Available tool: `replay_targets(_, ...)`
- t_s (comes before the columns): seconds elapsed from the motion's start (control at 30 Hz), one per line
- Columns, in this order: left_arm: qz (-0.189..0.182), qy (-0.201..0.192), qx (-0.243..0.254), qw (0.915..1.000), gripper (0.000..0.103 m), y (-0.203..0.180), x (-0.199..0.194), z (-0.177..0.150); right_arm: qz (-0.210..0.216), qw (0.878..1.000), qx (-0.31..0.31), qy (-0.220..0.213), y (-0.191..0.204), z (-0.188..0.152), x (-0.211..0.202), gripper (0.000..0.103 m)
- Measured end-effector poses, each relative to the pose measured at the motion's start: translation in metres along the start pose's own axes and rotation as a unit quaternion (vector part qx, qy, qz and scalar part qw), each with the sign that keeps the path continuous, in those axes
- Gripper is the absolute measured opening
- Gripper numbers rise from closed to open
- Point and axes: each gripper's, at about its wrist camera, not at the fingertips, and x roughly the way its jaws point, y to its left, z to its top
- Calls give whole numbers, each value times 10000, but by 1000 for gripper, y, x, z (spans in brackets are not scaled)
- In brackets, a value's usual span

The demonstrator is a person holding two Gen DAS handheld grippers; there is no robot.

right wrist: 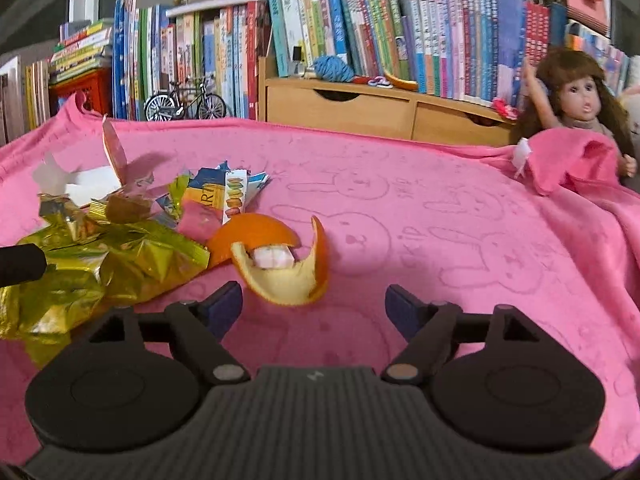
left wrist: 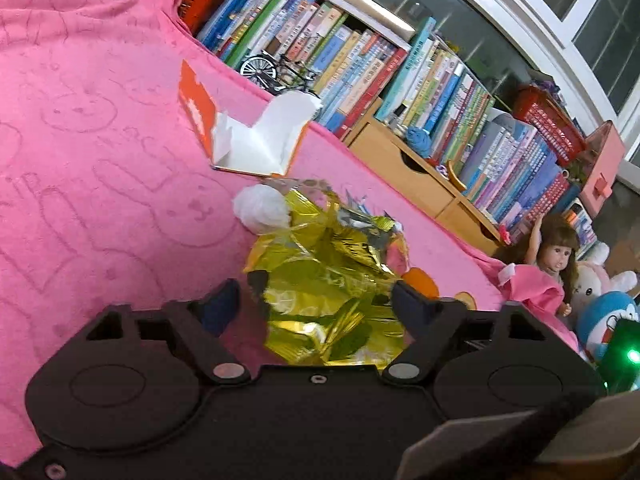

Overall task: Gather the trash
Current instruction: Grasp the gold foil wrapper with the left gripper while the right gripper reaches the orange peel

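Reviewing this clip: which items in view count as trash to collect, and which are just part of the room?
Trash on the pink blanket:
- gold foil wrapper
- orange peel
- torn orange-and-white carton
- white crumpled tissue
- printed paper scraps

Just lying about:
- books
- doll
- model bicycle
- blue yarn ball
- wooden drawer unit
- plush toys

Blanket (right wrist: 440, 208): pink, embossed rabbit outlines. Foil wrapper (left wrist: 320, 280): shiny gold-yellow. Peel (right wrist: 280, 264): orange outside, pale yellow inside. Torn carton (left wrist: 248, 136): orange outside, white inside. Tissue wad (left wrist: 262, 208): white. Paper scraps (right wrist: 224, 188): blue, yellow, multicoloured.
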Motion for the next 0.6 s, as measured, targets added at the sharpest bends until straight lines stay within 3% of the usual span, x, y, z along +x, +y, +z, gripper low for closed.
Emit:
replay_targets(0.13,-76,-30,219,9997,47,-4,-5,-1,18,9997,-143,181,6,5,15,84)
replay_targets(0.2,-57,-141,432,9990,44,-8,-16,-1,133,9997,-78,196,7,4,14,74)
replay_targets(0.27,-64,-239,573,9980,43,-9,-28,-1,186,9997,-52,138,10,1,8,52)
replay_targets(0.37,-145,-274,703,9970,41,-7,-44,0,150,9997,-182,29,17,-4,-4,45)
replay_targets(0.6,-327,-364,1149,9922,38,2,-90,-6,293,9994,-153,-116,24,-22,-41,44)
